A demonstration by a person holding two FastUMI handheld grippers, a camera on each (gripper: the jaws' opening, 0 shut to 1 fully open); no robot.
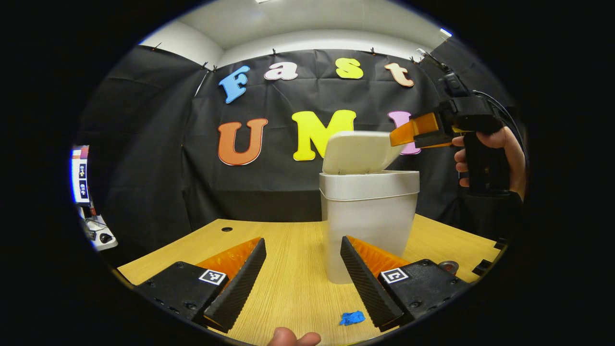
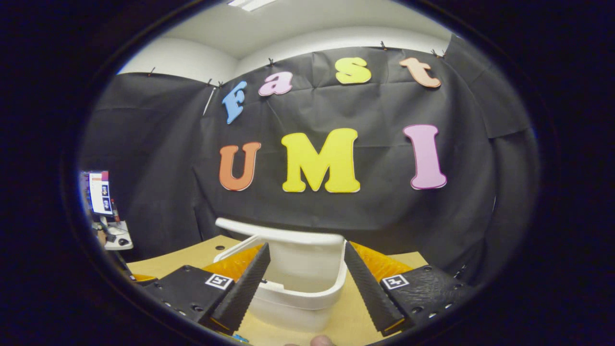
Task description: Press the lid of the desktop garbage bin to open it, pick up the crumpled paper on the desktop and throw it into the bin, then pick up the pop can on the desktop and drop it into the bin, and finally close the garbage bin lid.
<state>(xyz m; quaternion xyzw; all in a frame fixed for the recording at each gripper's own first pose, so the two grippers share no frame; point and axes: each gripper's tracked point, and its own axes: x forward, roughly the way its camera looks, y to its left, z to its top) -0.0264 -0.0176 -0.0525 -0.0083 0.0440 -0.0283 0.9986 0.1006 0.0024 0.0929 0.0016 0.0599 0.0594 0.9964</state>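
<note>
Both jaws open, empty. White plastic bin (image 1: pixel 369 211), lid (image 1: pixel 358 152) raised: bring right gripper (image 1: pixel 401 136) behind lid, push down gently.

Left gripper view low near desk; right gripper view above the bin (image 1: pixel 369 211).

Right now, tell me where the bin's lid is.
In the left gripper view the lid stands raised above the bin at mid-table, and the right gripper hovers at its upper right edge.
</note>
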